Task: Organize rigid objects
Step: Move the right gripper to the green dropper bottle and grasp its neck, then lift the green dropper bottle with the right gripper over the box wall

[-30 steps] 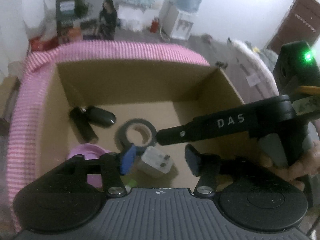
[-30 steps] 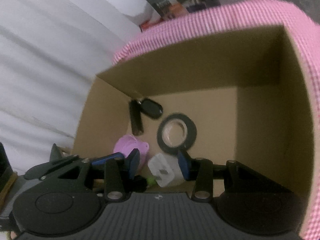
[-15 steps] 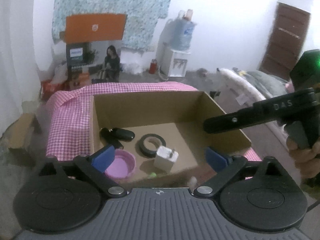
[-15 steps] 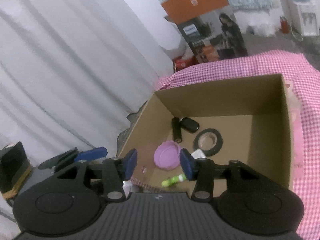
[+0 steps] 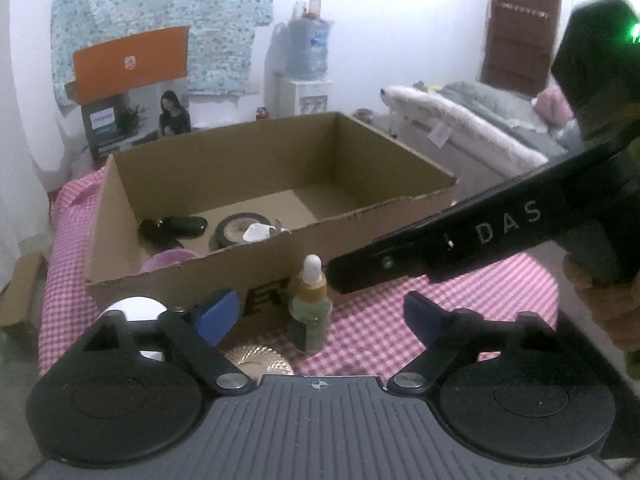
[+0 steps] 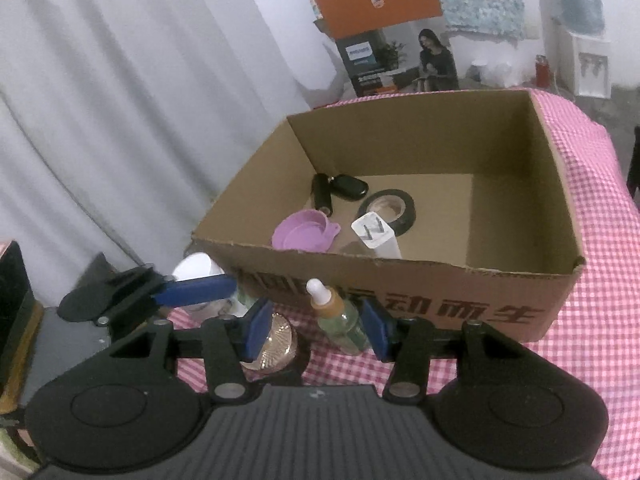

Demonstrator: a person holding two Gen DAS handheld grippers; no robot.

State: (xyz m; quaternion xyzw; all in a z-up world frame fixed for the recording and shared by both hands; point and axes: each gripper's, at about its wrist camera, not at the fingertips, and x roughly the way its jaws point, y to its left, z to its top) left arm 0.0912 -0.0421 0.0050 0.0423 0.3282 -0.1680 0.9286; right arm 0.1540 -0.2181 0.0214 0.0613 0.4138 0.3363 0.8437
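Open brown cardboard box (image 6: 400, 292) on a counter under pink-and-white checked cloth (image 6: 592, 320).

Contents: lilac plastic lid (image 6: 306, 235); white plug-in charger (image 6: 376, 236) at its 3 o'clock; black tape roll (image 6: 387, 205) touching the charger, at its 12 o'clock; black cylinder (image 6: 321, 195) and black key fob (image 6: 349, 186) together toward the far left corner.

Outside, against the near wall: small clear dropper bottle with amber collar and white teat (image 5: 310, 308), upright; gold ridged disc (image 6: 276, 344) at its 9 o'clock; white round item (image 6: 196, 276) farther left, perhaps a cup.

Left tool (image 5: 320, 314): released, its jaws just narrowed a little, bottle between them untouched.

Right tool (image 6: 316, 330): released, bottle near its right pad, contact unclear.
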